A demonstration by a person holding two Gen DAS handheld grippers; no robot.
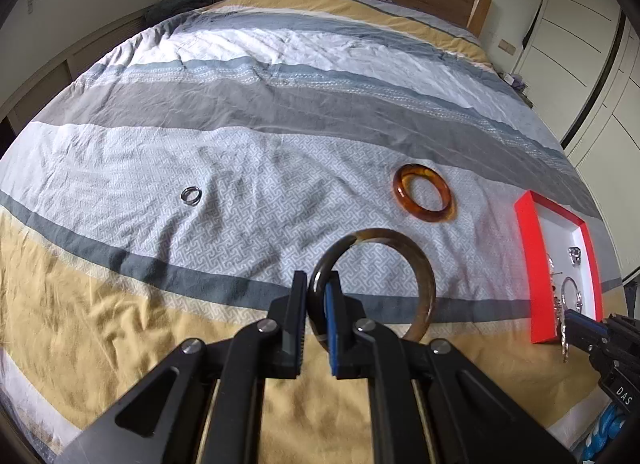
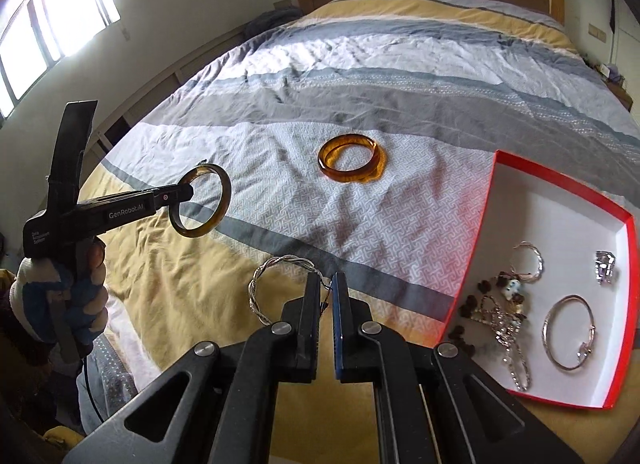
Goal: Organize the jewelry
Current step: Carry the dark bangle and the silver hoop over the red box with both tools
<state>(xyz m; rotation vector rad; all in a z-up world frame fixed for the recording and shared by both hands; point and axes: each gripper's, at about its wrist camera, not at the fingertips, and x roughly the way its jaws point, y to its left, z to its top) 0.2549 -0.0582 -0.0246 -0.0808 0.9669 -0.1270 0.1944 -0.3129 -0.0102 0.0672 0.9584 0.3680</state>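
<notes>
Both claws loaded above the bed (image 1: pixel 120 344).
We see the left claw (image 1: pixel 316 288) clamping a brown bangle (image 1: pixel 424 276); only the right view shows the right claw (image 2: pixel 326 288) pinching a twisted silver bracelet (image 2: pixel 260 288), left of the red box (image 2: pixel 560 184).

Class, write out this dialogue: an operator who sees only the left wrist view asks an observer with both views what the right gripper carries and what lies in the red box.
Operator: My left gripper is shut on the brown bangle. What does the right gripper carry?
Observer: The right gripper is shut on a twisted silver bangle.
Operator: I see only a slice of the red box. What is in it?
Observer: A dark-beaded bracelet, a silver chain, a plain silver bangle, an open silver hoop and a small sparkly piece.
</notes>
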